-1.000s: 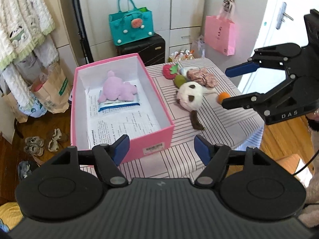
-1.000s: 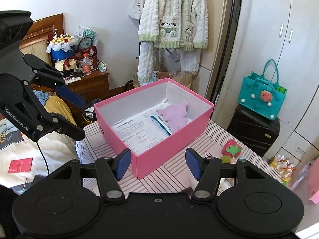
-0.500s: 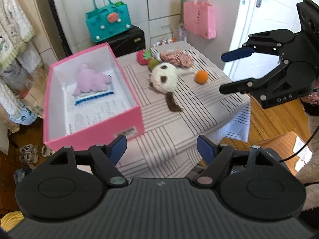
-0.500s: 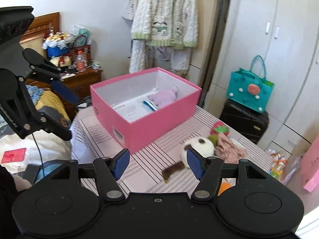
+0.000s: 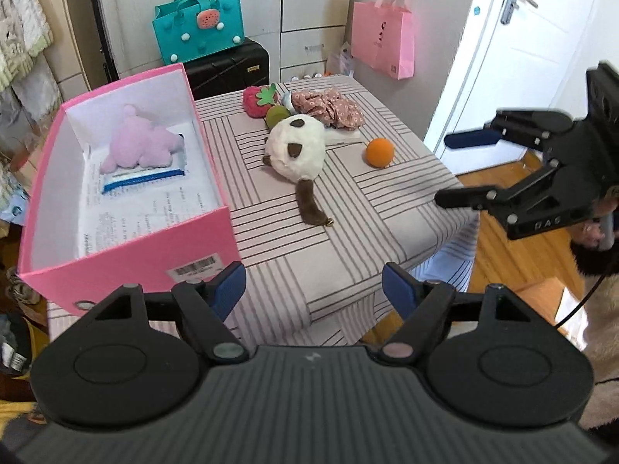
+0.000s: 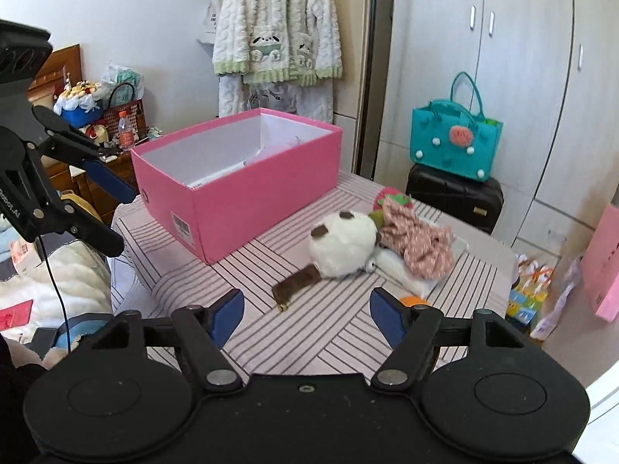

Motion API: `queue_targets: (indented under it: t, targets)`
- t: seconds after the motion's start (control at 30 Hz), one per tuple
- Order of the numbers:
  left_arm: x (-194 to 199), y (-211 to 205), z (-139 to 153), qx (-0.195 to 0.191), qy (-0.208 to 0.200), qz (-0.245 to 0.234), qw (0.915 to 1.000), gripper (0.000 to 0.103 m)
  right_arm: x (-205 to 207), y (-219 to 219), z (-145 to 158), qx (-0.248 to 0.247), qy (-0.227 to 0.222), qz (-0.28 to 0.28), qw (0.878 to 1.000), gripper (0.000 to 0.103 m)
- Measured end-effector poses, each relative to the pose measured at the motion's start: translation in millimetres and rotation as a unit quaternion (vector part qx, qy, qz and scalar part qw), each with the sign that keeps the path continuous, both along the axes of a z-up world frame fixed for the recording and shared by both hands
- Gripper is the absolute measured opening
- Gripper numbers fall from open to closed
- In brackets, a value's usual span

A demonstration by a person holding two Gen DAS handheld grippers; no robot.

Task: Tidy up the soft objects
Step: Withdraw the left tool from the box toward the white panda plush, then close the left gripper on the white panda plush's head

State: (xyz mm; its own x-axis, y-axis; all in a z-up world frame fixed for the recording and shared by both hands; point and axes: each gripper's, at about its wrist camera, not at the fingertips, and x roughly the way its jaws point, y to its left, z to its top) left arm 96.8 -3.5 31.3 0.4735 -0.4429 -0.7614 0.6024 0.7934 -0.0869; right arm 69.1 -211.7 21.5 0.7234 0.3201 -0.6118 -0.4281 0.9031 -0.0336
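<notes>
A pink box (image 5: 127, 247) (image 6: 247, 197) stands on the striped table and holds a lilac plush (image 5: 137, 145). Beside it lie a white panda plush (image 5: 296, 147) (image 6: 342, 243), a floral cloth (image 5: 329, 106) (image 6: 419, 241), a strawberry plush (image 5: 257, 100), a green ball (image 5: 275, 116) and an orange ball (image 5: 380, 152) (image 6: 412, 301). My left gripper (image 5: 314, 290) is open and empty above the table's near edge; it also shows in the right wrist view (image 6: 112, 214). My right gripper (image 6: 306, 315) is open and empty, right of the table (image 5: 452, 170).
A teal bag (image 5: 199, 23) sits on a black suitcase (image 5: 232, 67) behind the table. A pink paper bag (image 5: 383, 38) hangs by the white door (image 5: 514, 58). Fleece clothes (image 6: 276, 27) hang behind the box. A cluttered wooden dresser (image 6: 96, 135) stands at left.
Both grippers have swung right, away from the box. The panda plush and the other toys now sit mid-view. The right gripper sits lower and nearer the table. Both stay open.
</notes>
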Motion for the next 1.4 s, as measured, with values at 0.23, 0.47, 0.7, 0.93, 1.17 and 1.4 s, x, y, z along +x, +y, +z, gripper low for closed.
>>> queue_targets:
  t: [0.23, 0.47, 0.7, 0.93, 1.17, 1.4]
  targets:
    - [12, -19, -9, -0.038, -0.013, 0.023, 0.9989, 0.077, 13, -15, -34, 0.018, 0.012, -0.008, 1.000, 0.080]
    - [36, -55, -19, -0.059, -0.037, 0.013, 0.9975, 0.077, 26, -24, -54, 0.034, -0.026, -0.026, 0.999, 0.092]
    - [61, -76, -29, -0.074, -0.055, 0.023, 0.9955, 0.079, 40, -30, -68, 0.047, -0.068, -0.035, 0.996, 0.092]
    - [91, -84, -39, -0.075, -0.078, 0.065, 0.9920, 0.089, 49, -33, -74, 0.052, -0.116, -0.028, 0.991, 0.092]
    - [111, -97, -52, -0.059, -0.071, 0.049, 0.9945, 0.092, 68, -20, -84, 0.035, -0.066, -0.023, 0.997, 0.092]
    - [134, -102, -56, -0.051, -0.035, 0.036, 0.9974, 0.090, 85, -6, -96, 0.065, -0.031, -0.012, 0.997, 0.091]
